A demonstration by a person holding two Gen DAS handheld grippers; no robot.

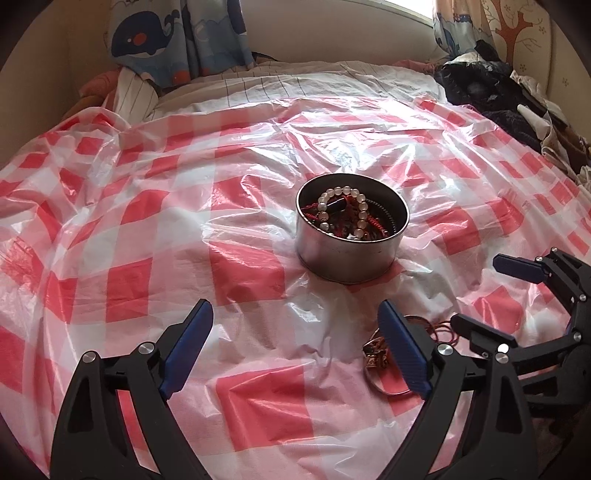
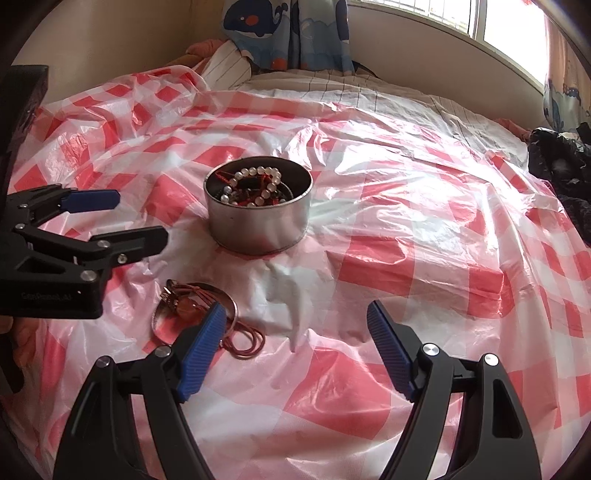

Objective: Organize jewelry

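Note:
A round metal tin [image 1: 349,254] [image 2: 258,225] stands on the red-and-white checked plastic sheet [image 1: 147,221] [image 2: 406,221]. It holds a white bead bracelet [image 1: 341,206] [image 2: 258,181] tangled with red and dark strings. A loose pile of jewelry, a silver bangle and thin red cords, [image 1: 384,354] [image 2: 195,308] lies on the sheet in front of the tin. My left gripper [image 1: 297,343] [image 2: 140,218] is open and empty, its right finger just over the pile. My right gripper [image 2: 297,341] [image 1: 476,291] is open and empty, its left finger beside the pile.
The sheet covers a bed. Whale-print curtains [image 1: 173,33] [image 2: 288,29] and a pale wall stand at the back. A heap of dark clothes [image 1: 491,96] [image 2: 561,173] lies at the right edge. A striped pillow [image 1: 136,92] lies at the back left.

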